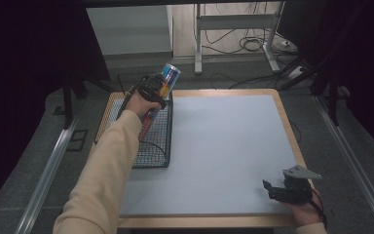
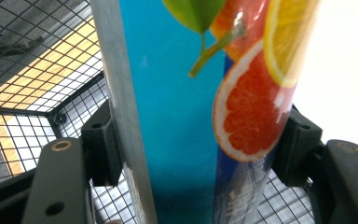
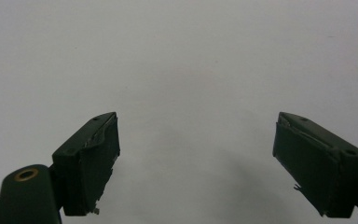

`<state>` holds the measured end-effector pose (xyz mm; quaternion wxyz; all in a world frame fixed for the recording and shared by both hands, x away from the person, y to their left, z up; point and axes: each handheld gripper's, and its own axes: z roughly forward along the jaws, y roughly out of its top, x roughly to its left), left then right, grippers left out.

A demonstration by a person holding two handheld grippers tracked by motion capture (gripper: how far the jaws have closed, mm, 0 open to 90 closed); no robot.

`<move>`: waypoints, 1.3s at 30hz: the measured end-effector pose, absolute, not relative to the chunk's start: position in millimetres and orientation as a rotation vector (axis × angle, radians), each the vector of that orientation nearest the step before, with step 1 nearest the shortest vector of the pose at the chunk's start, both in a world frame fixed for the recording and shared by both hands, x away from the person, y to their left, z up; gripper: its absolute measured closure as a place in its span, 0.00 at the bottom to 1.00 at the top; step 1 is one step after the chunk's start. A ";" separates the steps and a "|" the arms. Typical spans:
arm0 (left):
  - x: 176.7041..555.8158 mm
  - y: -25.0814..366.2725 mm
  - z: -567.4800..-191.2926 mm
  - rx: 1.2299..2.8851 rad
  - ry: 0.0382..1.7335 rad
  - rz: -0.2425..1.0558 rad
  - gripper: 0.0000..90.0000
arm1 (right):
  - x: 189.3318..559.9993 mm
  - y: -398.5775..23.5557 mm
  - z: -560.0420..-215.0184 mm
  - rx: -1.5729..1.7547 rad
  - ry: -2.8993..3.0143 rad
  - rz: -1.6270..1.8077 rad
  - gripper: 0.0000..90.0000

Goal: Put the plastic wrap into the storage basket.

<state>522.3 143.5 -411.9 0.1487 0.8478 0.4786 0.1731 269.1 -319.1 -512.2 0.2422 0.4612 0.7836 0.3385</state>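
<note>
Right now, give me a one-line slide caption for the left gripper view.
Left gripper clamps a tall blue citrus-print can above the black wire basket.

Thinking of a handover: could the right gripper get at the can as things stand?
Probably not without moving: the right gripper rests open at the table's near right corner, while the left gripper holds the can over the wire basket far left.

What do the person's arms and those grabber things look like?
The left arm wears a long tan sleeve. Both grabbers are black: the left gripper and the right gripper, which has a grey three-cornered plate on top. Each has two chunky black jaws with flat pads.
</note>
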 end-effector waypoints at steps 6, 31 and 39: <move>527.0 139.8 -420.6 2.470 1.376 0.495 0.35 | 269.2 -319.0 -512.1 1.259 2.142 0.924 0.17; 535.9 141.1 -434.9 2.516 1.387 0.578 0.34 | 269.3 -319.4 -512.5 1.257 2.144 0.921 0.17; 527.4 141.7 -424.5 2.455 1.374 0.561 0.24 | 269.1 -319.2 -512.1 1.257 2.143 0.922 0.17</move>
